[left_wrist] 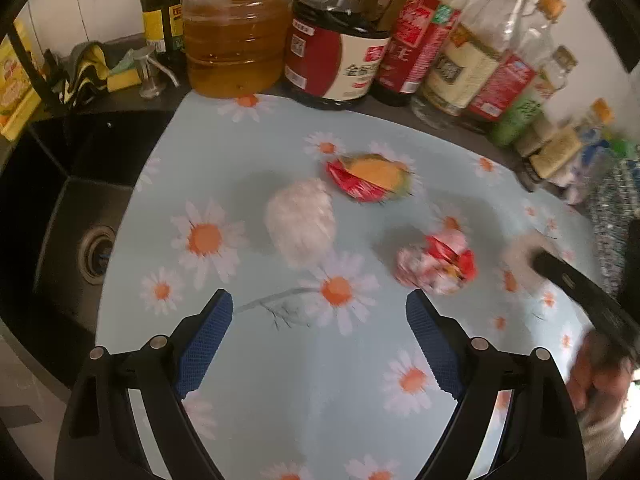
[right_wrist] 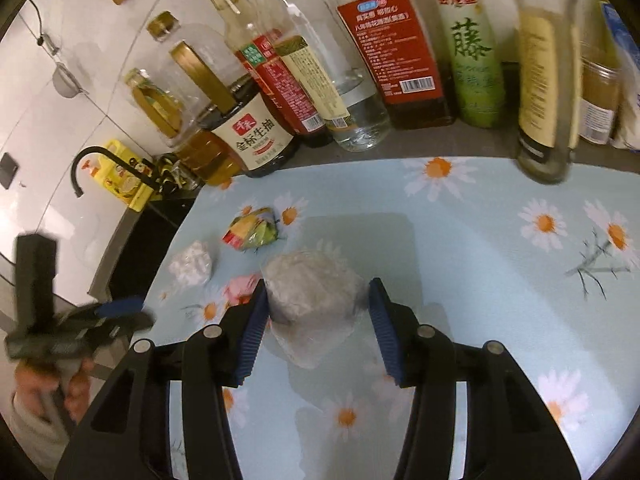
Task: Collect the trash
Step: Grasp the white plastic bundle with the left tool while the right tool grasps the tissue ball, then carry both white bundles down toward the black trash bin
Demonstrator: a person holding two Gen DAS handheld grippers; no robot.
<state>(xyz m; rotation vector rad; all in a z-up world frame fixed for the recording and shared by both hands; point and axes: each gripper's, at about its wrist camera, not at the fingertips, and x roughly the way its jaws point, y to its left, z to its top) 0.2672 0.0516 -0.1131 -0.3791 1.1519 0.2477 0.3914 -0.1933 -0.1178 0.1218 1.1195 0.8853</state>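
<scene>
A crumpled grey-white wad [right_wrist: 310,300] of thin film or tissue sits between the fingers of the right gripper [right_wrist: 316,328]: the left blue pad [right_wrist: 252,334] presses on its side, while a sliver of gap may remain at the right pad, and blur hides whether that one touches. The wad bulges above and below the pads, so the narrowed fingers have it pinched over the daisy-print cloth [right_wrist: 500,280] that covers the worktop. Just beyond the left pad lies a pink crumpled wrapper [right_wrist: 240,288], and further out on that side a white crumpled tissue [right_wrist: 191,264] and a red, yellow and green wrapper [right_wrist: 254,230], all loose on the cloth. In the left wrist view the left gripper [left_wrist: 320,334] hangs above the cloth with its fingers spread wide and nothing between them. Ahead of its fingertips lies the white tissue [left_wrist: 300,222]; past that the red and yellow wrapper [left_wrist: 370,178]; just ahead of the right pad [left_wrist: 434,340] the pink-and-red crumpled wrapper [left_wrist: 438,262]. All are apart from the fingers. Far to the right of those fingers, a blurred black gripper arm and a hand [left_wrist: 596,372] show at the edge. Beyond the trash, a row of oil, soy sauce and vinegar bottles [left_wrist: 338,46] stands along the back of the worktop, and to the left of the cloth is a dark sink [left_wrist: 60,216] with a sponge and rags behind it.
</scene>
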